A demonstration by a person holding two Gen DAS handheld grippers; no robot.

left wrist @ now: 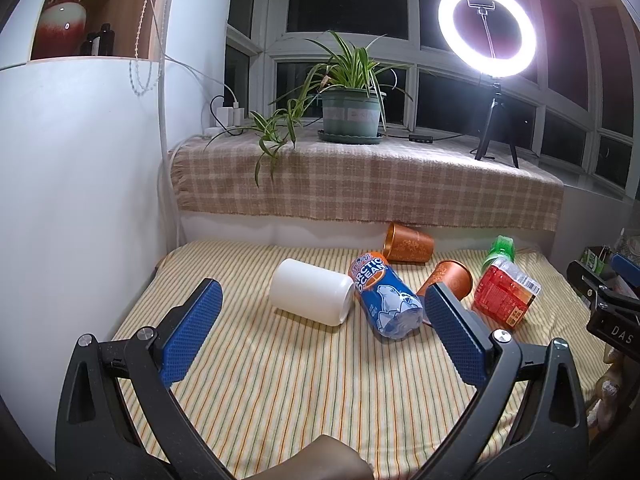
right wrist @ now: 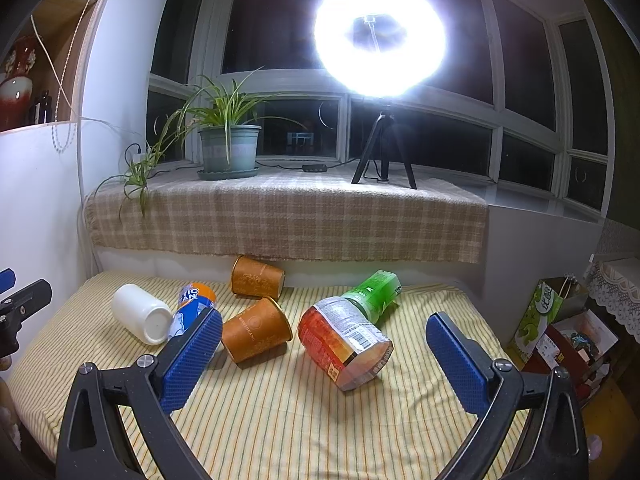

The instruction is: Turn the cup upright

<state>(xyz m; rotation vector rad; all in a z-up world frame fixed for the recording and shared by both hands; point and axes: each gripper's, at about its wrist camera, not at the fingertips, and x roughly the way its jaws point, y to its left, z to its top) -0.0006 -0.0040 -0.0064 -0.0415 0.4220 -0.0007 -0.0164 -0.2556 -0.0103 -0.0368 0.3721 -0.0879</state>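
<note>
Several containers lie on their sides on a striped cloth. A white cup [left wrist: 311,297] [right wrist: 141,313] lies at the left. A blue Arctic Ocean can [left wrist: 385,298] [right wrist: 191,308] lies beside it. One orange cup [left wrist: 408,243] [right wrist: 257,277] lies at the back, another orange cup [left wrist: 447,279] [right wrist: 257,329] nearer. My left gripper [left wrist: 324,316] is open and empty, in front of the white cup and can. My right gripper [right wrist: 324,346] is open and empty, around the space before a red-labelled bottle [right wrist: 345,343] [left wrist: 505,294].
A green bottle [right wrist: 376,291] [left wrist: 499,251] lies behind the red one. A plaid-covered sill [left wrist: 360,184] behind holds a potted plant [left wrist: 351,114] and a ring light on a tripod [left wrist: 486,28]. A white wall [left wrist: 80,180] borders the left. Bags and clutter [right wrist: 560,320] stand at the right.
</note>
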